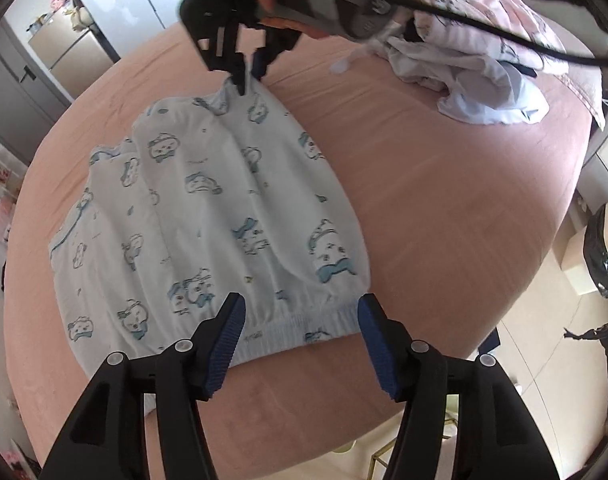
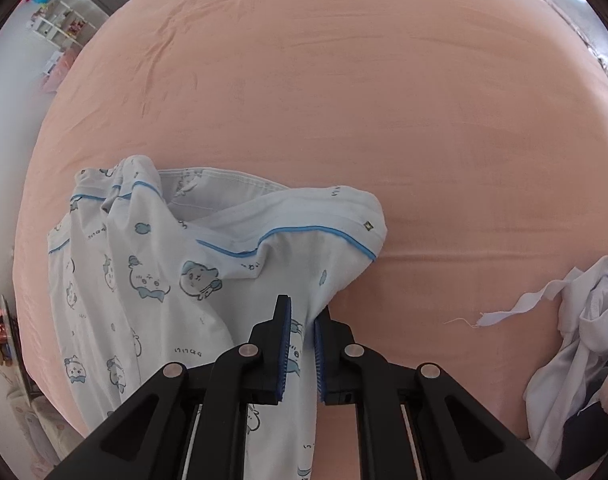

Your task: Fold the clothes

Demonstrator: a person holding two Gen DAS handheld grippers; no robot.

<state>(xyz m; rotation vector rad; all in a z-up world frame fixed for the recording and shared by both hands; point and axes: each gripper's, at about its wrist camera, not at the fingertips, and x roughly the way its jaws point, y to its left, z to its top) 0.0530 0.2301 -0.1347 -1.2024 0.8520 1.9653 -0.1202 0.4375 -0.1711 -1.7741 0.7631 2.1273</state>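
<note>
Soft matt cotton pyjama shorts (image 1: 208, 216); velvety bedsheet (image 1: 444, 200)

Bed (image 1: 444, 200), covered by a smooth pink sheet (image 2: 344, 100) with faint creases toward its far left side. Beyond the bed's far edge, a grey cabinet (image 1: 8, 92) beside a wooden dresser (image 1: 76, 50) whose top carries small items too blurred to identify. A white shelf unit (image 2: 60, 26) holding colourful objects stands against the wall in the right wrist view. Pale floor (image 1: 544, 380) beside the bed, with a black bag (image 1: 602, 260) and a cream box (image 1: 580, 268) near it. A thin gold metal frame (image 1: 388, 464) stands on the floor close to the bed's near edge.
</note>
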